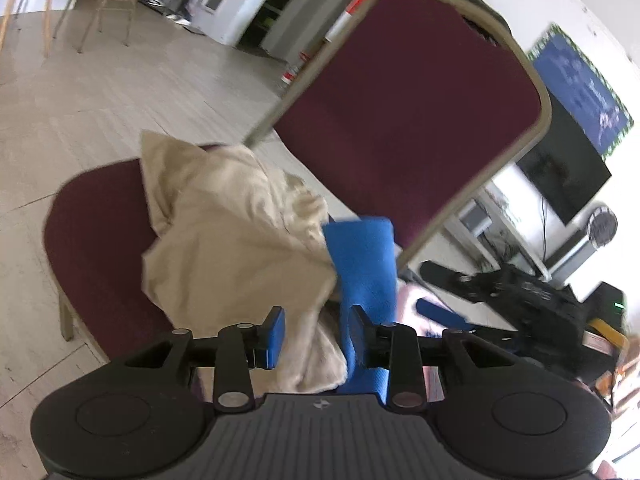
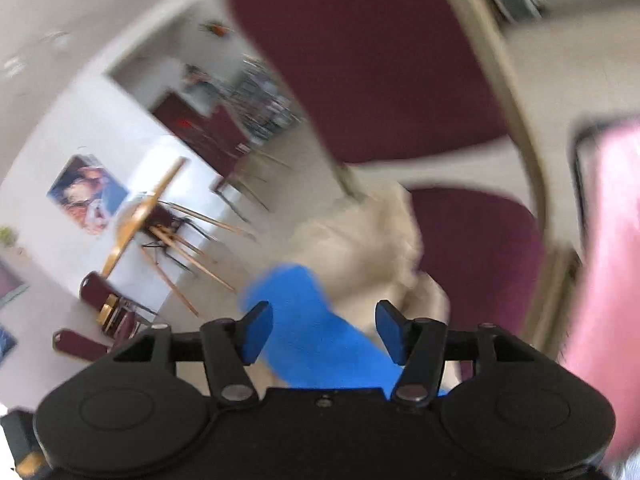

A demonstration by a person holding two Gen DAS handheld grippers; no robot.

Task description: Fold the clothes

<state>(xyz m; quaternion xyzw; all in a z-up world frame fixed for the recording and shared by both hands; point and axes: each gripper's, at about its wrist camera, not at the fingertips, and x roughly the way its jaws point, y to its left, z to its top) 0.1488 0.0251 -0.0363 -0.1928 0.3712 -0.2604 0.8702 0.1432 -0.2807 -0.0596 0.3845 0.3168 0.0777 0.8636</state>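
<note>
a: how far is the folding?
b: the beige garment [image 1: 232, 236] lies crumpled on the chair seat [image 1: 92, 232], with no neat fold to see. the blue cloth [image 1: 366, 268] stands just right of it, long axis running away from the camera.
a: and the jaws?
b: left gripper [image 1: 316, 332] is spread, beige cloth between them. right gripper [image 2: 324, 332] is spread too, over the blue cloth, not pinching.

No text could be read in either view. The blue board [image 1: 582, 92] at the upper right of the left wrist view carried pale marks too blurred to make out. The poster [image 2: 87, 194] at the left of the right wrist view showed only a picture.
</note>
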